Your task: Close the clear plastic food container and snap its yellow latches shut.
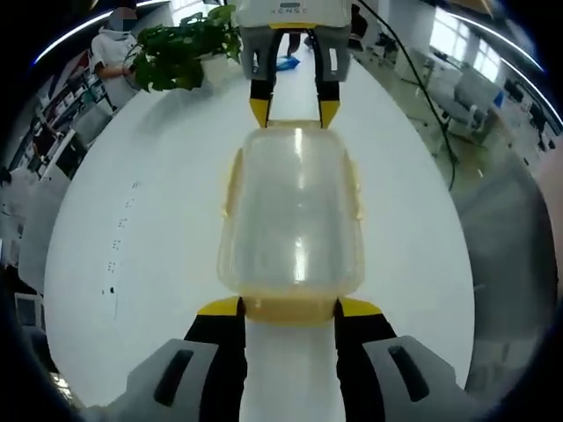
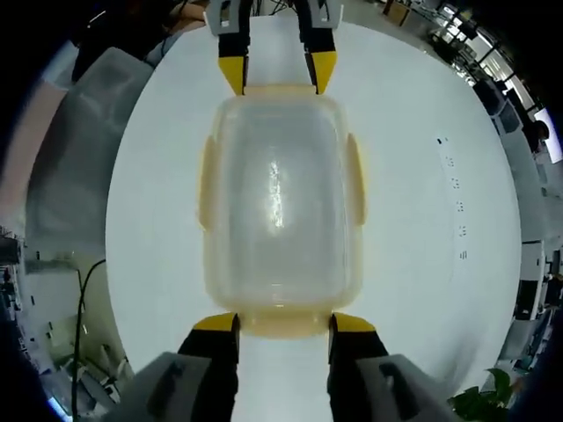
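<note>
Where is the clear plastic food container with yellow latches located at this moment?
The clear plastic food container with yellow latches lies on the round white table, centred in both gripper views, between the left gripper at one short end and the right gripper at the other.

The near end latch (image 1: pixel 290 309) of the container (image 1: pixel 293 215) is being partly covered by the left gripper (image 1: pixel 289 308), so whether it is snapped down cannot be told. In the right gripper view, the container's (image 2: pixel 280 207) near latch (image 2: pixel 281 323) is being hidden the same way by the right gripper (image 2: pixel 283 323). The plant (image 1: pixel 180 48) is being cut off at the picture's rim.
</note>
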A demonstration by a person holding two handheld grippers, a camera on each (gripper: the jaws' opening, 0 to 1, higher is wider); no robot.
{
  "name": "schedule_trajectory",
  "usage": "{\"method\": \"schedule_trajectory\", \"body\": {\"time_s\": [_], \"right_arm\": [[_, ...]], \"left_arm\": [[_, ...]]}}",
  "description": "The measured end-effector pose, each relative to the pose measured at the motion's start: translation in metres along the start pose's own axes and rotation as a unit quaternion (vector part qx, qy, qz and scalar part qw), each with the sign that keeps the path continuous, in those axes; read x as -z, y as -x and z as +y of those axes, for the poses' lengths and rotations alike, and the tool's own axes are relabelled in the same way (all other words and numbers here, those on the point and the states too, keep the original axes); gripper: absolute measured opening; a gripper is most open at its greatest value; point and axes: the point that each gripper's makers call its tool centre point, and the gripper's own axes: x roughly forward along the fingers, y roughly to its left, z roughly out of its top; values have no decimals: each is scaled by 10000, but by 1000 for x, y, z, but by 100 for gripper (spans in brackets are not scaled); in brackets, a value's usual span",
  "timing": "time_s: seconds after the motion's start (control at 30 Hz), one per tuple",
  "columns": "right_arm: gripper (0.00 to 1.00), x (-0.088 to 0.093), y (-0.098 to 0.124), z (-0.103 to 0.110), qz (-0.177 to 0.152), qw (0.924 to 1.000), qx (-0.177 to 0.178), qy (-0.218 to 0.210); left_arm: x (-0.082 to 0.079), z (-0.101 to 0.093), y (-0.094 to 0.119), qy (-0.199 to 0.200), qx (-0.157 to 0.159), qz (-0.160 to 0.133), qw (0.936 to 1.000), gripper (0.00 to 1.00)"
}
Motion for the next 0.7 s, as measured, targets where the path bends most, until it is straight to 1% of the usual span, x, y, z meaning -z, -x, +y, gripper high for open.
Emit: {"method": "schedule_trajectory", "body": {"time_s": [0.13,0.33,0.6,0.7], "right_arm": [[37,4,-6,-2,13,10000,-23,12],[37,4,-9,3,3,9999,-107,-31],[37,5,-11,2,0,10000,-86,23],[38,5,-11,3,3,10000,-45,37]], "left_arm": [[-1,0,-6,24,27,-11,10000,36],[1,-2,-10,40,84,24,10000,37],[3,-5,-13,79,142,-37,9999,37],[3,-5,-14,69,119,-48,9999,38]]}}
